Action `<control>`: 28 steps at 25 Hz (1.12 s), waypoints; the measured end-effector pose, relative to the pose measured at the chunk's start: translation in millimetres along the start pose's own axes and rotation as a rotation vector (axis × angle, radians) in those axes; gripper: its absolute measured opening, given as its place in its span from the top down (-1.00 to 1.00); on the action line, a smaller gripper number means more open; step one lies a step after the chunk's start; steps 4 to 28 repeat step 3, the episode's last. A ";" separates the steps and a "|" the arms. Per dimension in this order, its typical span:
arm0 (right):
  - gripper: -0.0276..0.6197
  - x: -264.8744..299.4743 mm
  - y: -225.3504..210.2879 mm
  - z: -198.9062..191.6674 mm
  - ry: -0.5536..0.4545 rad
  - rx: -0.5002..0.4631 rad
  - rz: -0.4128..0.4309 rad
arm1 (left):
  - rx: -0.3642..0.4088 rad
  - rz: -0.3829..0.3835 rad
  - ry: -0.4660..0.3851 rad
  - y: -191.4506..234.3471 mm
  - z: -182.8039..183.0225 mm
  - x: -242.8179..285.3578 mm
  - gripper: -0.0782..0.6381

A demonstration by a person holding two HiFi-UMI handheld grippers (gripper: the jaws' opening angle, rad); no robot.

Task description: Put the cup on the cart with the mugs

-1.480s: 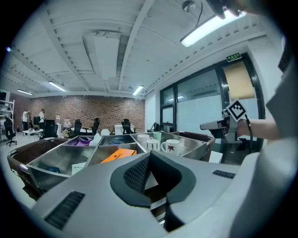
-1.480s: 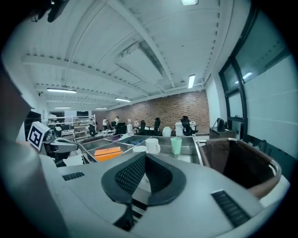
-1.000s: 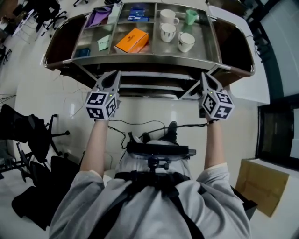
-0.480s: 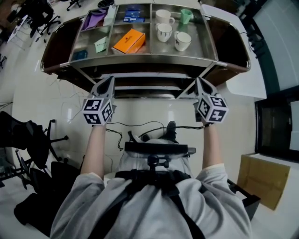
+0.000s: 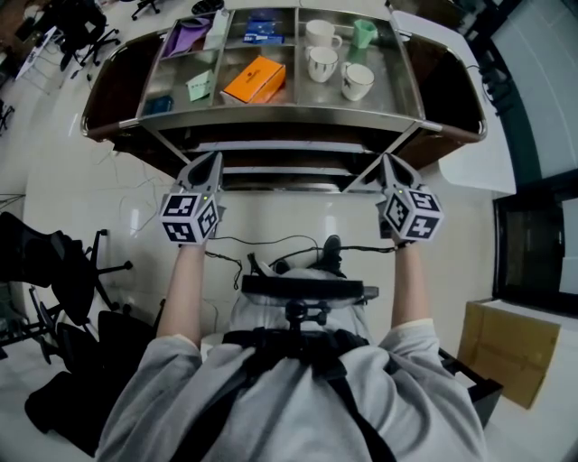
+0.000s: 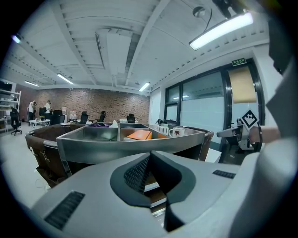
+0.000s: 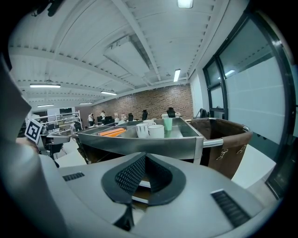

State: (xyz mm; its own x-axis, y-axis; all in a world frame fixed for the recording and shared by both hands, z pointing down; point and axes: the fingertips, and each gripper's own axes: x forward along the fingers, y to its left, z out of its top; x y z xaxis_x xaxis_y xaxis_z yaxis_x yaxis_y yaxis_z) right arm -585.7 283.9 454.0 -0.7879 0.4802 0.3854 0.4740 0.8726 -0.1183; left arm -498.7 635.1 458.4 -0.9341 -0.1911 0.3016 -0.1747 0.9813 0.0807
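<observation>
Two arms in grey sleeves reach forward from the person's shoulders, each ending in a gripper. The left gripper point(image 5: 214, 156) and the right gripper point(image 5: 388, 159) hover side by side, well apart, both pointing at the near edge of the cart point(image 5: 271, 115) without touching it. In each gripper view the jaws are clenched tip to tip with nothing between them.

Beyond them, the cart's steel top tray is split into compartments. The middle one holds an orange box point(image 5: 256, 79), with blue packets point(image 5: 263, 27) farther back. The left one holds a purple item point(image 5: 187, 38), possibly a folded bag, though it is too small to be sure. The right compartment holds three white mugs point(image 5: 322, 63) clustered together. The green cup point(image 5: 364, 32) stands upright at the far back of that same compartment, just beside the rearmost mug. Brown fabric bags point(image 5: 444, 77) hang at both ends of the cart.
</observation>
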 end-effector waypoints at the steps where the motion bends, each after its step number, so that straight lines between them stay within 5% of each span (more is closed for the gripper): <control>1: 0.89 0.2 0.7 -2.8 0.004 0.002 0.002 | -0.001 0.000 0.002 -0.2 -1.8 -1.1 0.78; 28: 0.89 0.0 2.5 -8.2 0.013 0.005 0.005 | -0.003 -0.001 0.007 -0.3 -5.4 -3.3 0.78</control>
